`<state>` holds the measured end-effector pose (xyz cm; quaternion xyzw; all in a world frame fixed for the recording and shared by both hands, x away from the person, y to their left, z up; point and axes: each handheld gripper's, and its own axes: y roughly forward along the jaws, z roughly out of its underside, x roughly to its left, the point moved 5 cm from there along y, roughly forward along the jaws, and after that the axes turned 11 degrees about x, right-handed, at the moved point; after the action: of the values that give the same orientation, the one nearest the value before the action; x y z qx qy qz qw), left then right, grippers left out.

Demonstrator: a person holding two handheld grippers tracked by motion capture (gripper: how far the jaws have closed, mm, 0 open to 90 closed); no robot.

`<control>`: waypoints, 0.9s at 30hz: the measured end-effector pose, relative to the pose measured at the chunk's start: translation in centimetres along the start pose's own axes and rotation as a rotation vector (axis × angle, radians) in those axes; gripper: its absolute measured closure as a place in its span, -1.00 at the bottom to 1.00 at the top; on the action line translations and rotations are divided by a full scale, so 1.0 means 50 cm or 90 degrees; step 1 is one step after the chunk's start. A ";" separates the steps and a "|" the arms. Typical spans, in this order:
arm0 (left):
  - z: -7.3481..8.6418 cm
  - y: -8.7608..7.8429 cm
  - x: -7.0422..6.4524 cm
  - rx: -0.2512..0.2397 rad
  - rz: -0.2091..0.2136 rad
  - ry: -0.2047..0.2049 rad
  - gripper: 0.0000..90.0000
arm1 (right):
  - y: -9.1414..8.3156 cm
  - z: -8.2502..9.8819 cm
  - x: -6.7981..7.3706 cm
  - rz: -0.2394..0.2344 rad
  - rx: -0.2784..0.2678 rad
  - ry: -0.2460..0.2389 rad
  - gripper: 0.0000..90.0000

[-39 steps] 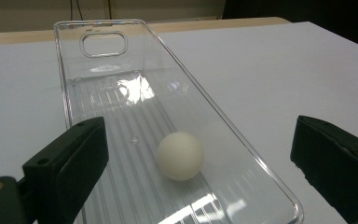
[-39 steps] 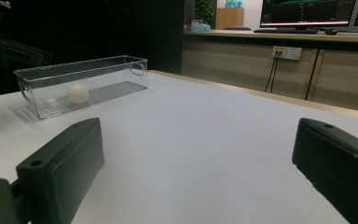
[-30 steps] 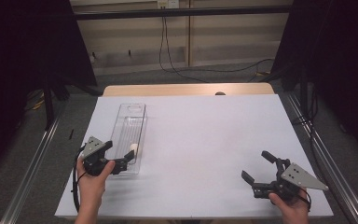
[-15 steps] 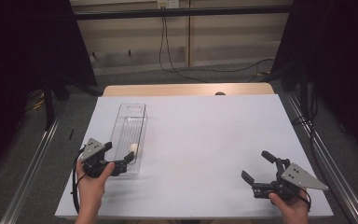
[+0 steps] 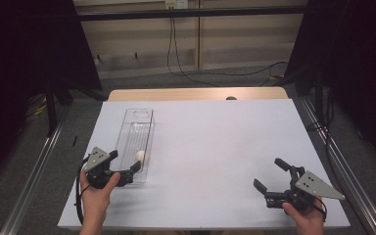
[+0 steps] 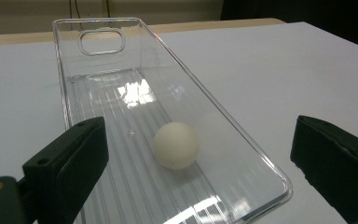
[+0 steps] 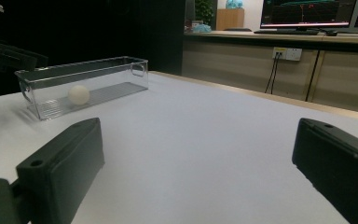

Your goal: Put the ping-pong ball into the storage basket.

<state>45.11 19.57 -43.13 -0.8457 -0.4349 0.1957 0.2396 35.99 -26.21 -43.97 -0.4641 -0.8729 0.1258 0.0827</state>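
Clear plastic tray [image 5: 138,142] lies on the white bench [image 5: 215,147], holding a white ball [image 5: 140,156] near its closer end. Left gripper [image 5: 127,172] hovers at that end, jaws apart, straddling the ball's line. Right gripper [image 5: 269,181] rests well apart, jaws also spread. Step in hand appears to be the approach; next, advance and lower the left jaws around the ball, then close.
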 end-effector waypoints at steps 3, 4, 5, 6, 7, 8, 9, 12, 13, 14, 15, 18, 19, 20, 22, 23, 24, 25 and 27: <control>0.002 0.000 -0.002 -0.003 0.005 -0.001 -0.91 | 0.000 0.000 0.000 -0.001 -0.001 0.000 -0.96; 0.003 -0.001 -0.001 -0.003 0.001 0.001 -0.91 | 0.000 0.000 0.000 -0.001 0.000 0.001 -0.96; 0.004 -0.001 -0.001 -0.002 0.000 0.001 -0.91 | -0.001 0.000 0.000 -0.003 0.001 0.000 -0.96; 0.005 -0.002 0.000 -0.003 -0.002 0.002 -0.91 | 0.000 0.000 0.000 -0.003 0.000 0.001 -0.96; 0.005 -0.002 0.000 -0.004 0.000 0.001 -0.91 | 0.000 0.000 0.000 -0.002 0.000 0.000 -0.96; 0.006 -0.002 0.000 -0.005 0.003 0.002 -0.91 | 0.000 0.000 0.000 -0.002 -0.001 0.001 -0.96; 0.007 -0.002 -0.001 -0.005 0.003 0.002 -0.91 | 0.000 0.000 0.000 -0.001 -0.001 0.000 -0.96; 0.009 -0.003 -0.001 -0.004 0.004 0.006 -0.91 | 0.000 0.000 0.000 -0.002 0.000 0.001 -0.96; 0.010 -0.003 -0.001 -0.006 0.006 0.006 -0.91 | -0.001 0.000 0.000 -0.004 0.002 0.000 -0.96; 0.010 -0.003 -0.001 -0.006 -0.001 0.004 -0.91 | 0.000 0.000 0.000 -0.002 0.000 0.000 -0.96; 0.011 -0.003 -0.002 -0.008 0.000 0.000 -0.91 | 0.000 0.000 0.000 -0.002 0.000 0.001 -0.96; 0.012 -0.004 -0.001 -0.009 0.005 0.005 -0.91 | -0.001 0.000 0.000 -0.003 0.002 0.000 -0.96; 0.013 -0.005 -0.001 -0.010 0.005 0.006 -0.91 | -0.001 0.000 0.000 -0.003 0.001 0.000 -0.96; 0.013 -0.005 -0.001 -0.011 0.004 0.008 -0.91 | -0.001 0.000 0.000 -0.003 0.002 0.000 -0.96; 0.014 -0.007 0.000 -0.011 0.002 0.008 -0.91 | -0.001 0.000 0.001 -0.003 0.002 0.000 -0.96; 0.014 -0.007 -0.001 -0.014 0.003 0.007 -0.91 | -0.001 0.000 0.000 -0.003 0.002 0.000 -0.96; 0.015 -0.008 0.000 -0.013 0.001 0.008 -0.91 | -0.001 0.000 0.000 -0.003 0.001 0.000 -0.96; 0.016 -0.008 0.000 -0.013 0.001 0.008 -0.91 | -0.001 0.000 0.000 -0.003 0.002 -0.001 -0.96; 0.018 -0.009 0.001 -0.014 -0.003 0.008 -0.91 | -0.001 0.000 0.001 -0.004 0.002 -0.001 -0.96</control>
<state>44.35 20.03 -43.58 -0.8486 -0.4372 0.1853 0.2333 35.94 -26.20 -43.97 -0.4612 -0.8741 0.1275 0.0834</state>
